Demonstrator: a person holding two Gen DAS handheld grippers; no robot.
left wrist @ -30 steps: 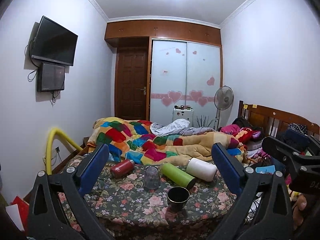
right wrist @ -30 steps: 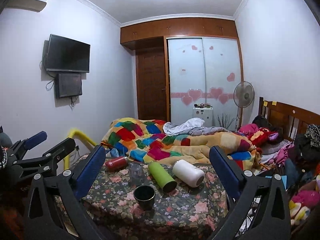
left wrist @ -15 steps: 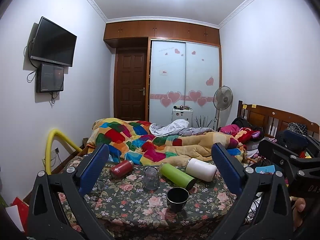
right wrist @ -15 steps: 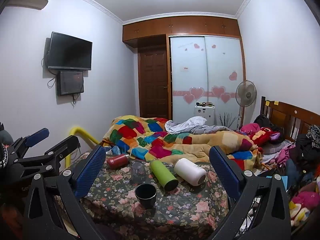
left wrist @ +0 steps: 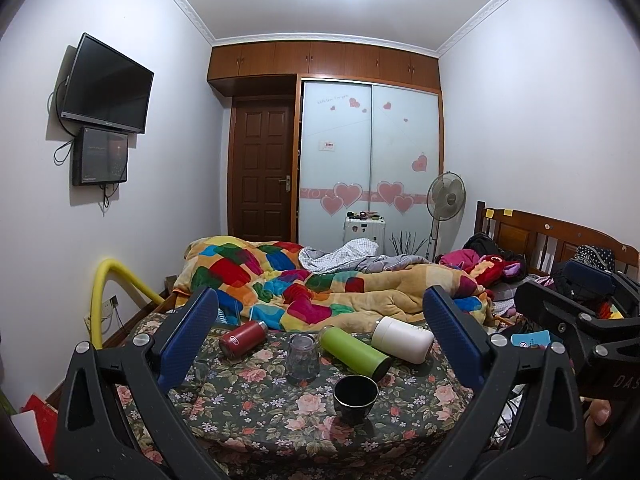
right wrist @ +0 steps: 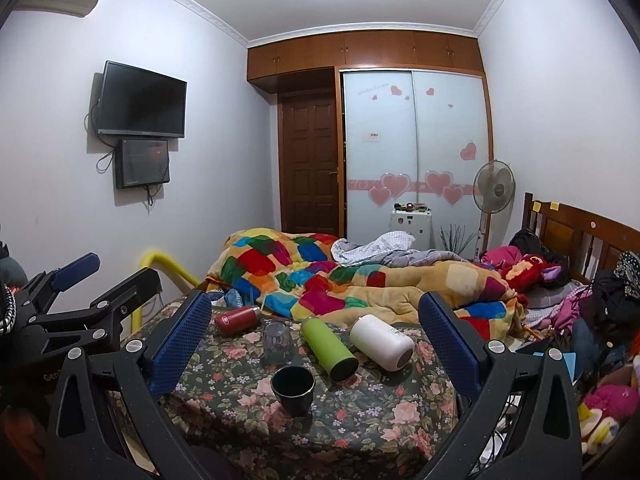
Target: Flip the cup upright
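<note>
A clear glass cup stands upside down on the floral-cloth table; it also shows in the right wrist view. A black cup stands upright in front of it, also in the right wrist view. A red bottle, a green bottle and a white bottle lie on their sides. My left gripper is open and empty, held back from the table. My right gripper is open and empty too. Each gripper shows at the edge of the other's view.
A bed with a colourful patchwork quilt lies right behind the table. A yellow padded rail stands at the left. Clothes and toys pile up at the right. A fan and wardrobe stand at the back.
Both cameras have drifted slightly; the table and cups sit a little lower in the right wrist view. Both grippers stay open and nothing on the table has moved.
</note>
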